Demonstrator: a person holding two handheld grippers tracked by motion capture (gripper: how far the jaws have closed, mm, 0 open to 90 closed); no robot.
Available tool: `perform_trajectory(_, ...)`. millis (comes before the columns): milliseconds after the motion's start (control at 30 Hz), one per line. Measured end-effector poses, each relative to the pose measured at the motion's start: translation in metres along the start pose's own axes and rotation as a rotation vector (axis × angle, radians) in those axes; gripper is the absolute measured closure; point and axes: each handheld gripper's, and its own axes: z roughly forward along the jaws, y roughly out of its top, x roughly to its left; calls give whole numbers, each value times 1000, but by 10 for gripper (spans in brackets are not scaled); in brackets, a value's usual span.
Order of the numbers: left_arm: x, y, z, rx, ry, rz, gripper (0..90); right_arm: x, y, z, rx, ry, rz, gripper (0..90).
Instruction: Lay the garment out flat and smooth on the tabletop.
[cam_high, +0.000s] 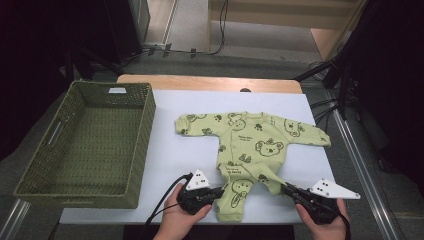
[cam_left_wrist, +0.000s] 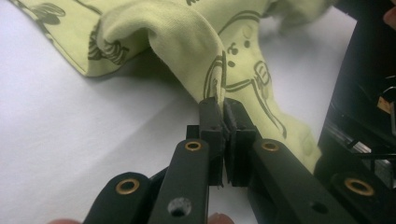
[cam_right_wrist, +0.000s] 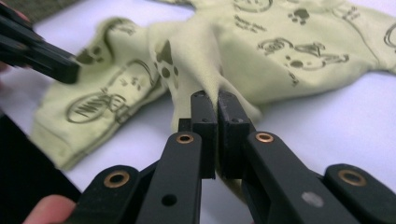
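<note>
A light green baby romper (cam_high: 255, 140) printed with bears lies face up on the white table cover, sleeves spread and legs toward me. My left gripper (cam_high: 220, 190) is shut on a fold of the romper's left leg (cam_left_wrist: 187, 42), and the cloth rises between its closed jaws (cam_left_wrist: 223, 105). My right gripper (cam_high: 286, 187) is shut on the other leg, which it pulls out toward the right. In the right gripper view the fabric (cam_right_wrist: 280, 46) bunches up into the closed jaws (cam_right_wrist: 217, 100).
A green woven basket (cam_high: 145, 145) with nothing in it stands at the left of the table, close to the romper's sleeve. The white cover (cam_high: 190, 150) ends just behind my hands. Dark stands and cables (cam_high: 345, 85) flank the table.
</note>
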Motion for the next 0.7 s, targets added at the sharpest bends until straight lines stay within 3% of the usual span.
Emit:
perform_trajectory(167,-7,-1,-4,13,-45,8,872,11,1,-15,-10,17,4,847)
perform_trajectory(267,-13,-3,-7,37,-78,36,872,15,-1,-23,-22,41,11,825)
perform_trajectory(367,-14,-6,-7,79,-114,49,869,12,-6,-26,-31,61,32,690)
perform_trajectory(467,-11,-9,-7,67,-86,32,773,2,-13,-27,-50,25,81,526)
perform_trajectory(567,-8,-9,-6,50,-49,12,689,-12,-20,-23,-31,-30,110,505)
perform_trajectory(633,-7,-9,-5,43,-46,8,661,-22,-27,-14,16,-81,123,490)
perform_trajectory(700,-8,-8,-3,40,-46,6,643,-32,-36,-4,59,-90,157,475)
